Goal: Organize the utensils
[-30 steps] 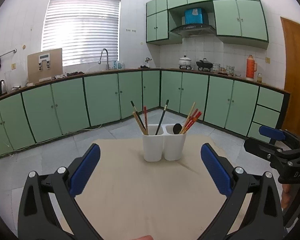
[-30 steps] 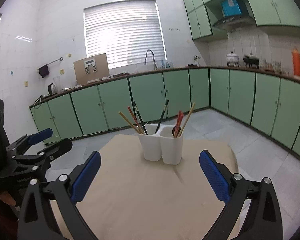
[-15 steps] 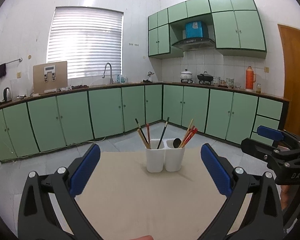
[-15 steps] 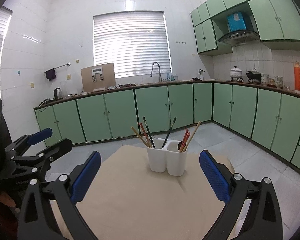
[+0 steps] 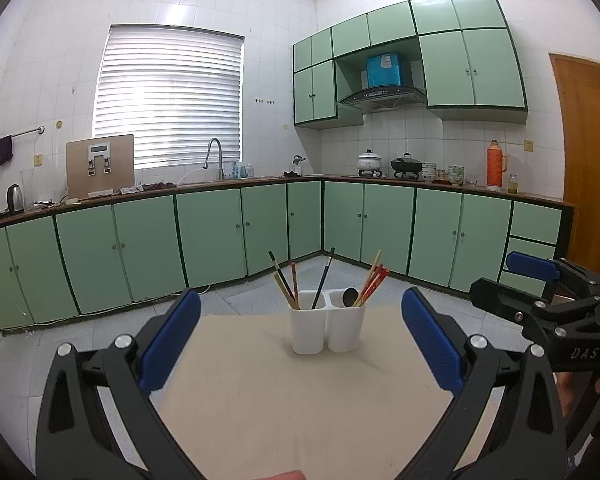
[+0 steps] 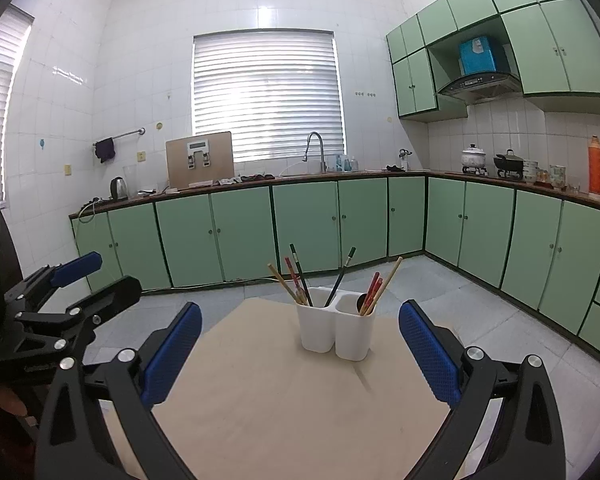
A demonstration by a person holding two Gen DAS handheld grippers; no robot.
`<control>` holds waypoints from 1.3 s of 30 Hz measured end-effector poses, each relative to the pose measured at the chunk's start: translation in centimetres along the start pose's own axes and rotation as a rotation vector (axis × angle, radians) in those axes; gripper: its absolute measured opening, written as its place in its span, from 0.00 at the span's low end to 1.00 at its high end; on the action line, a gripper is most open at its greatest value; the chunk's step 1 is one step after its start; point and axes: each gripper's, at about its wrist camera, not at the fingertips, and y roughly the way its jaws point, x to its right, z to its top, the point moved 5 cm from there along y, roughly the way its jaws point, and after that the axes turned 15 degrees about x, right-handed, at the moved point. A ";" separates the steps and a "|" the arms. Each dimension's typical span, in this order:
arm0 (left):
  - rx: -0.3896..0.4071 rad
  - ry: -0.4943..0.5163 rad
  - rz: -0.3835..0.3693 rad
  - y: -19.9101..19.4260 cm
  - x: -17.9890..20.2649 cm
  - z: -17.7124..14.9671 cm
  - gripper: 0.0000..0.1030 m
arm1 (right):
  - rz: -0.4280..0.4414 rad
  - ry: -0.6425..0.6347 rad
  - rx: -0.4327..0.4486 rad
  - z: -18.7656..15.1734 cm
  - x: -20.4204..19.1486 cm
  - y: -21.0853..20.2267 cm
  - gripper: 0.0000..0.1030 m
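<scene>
A white two-compartment utensil holder (image 5: 327,326) stands upright on the beige table (image 5: 300,400); it also shows in the right wrist view (image 6: 335,328). Its left cup holds several chopsticks (image 5: 286,282), black, wooden and red. Its right cup holds a dark spoon (image 5: 350,297) and red and wooden chopsticks (image 5: 374,278). My left gripper (image 5: 300,336) is open and empty, well short of the holder. My right gripper (image 6: 300,338) is open and empty, also short of it, and shows at the right of the left wrist view (image 5: 540,304).
Green floor cabinets (image 5: 212,236) and a countertop with a sink tap (image 5: 215,156), pots (image 5: 406,165) and a kettle (image 5: 15,198) run along the far walls. A wooden door (image 5: 584,152) is at the right. Grey tiled floor surrounds the table.
Both grippers have pulled back and tilted up from the holder, so it sits lower and smaller in both views. Both stay open and empty. The holder has not moved.
</scene>
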 end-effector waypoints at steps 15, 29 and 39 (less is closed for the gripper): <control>-0.003 0.002 -0.004 0.0 -0.3 -0.2 0.95 | 0.002 -0.007 -0.003 0.3 -0.1 0.1 0.94; -0.011 0.002 -0.002 0.1 -0.6 -0.6 0.95 | 0.000 -0.006 -0.010 0.0 0.0 0.3 0.94; -0.028 -0.003 0.004 0.5 -0.6 -0.8 0.95 | 0.001 0.001 -0.024 -0.6 -0.2 0.5 0.94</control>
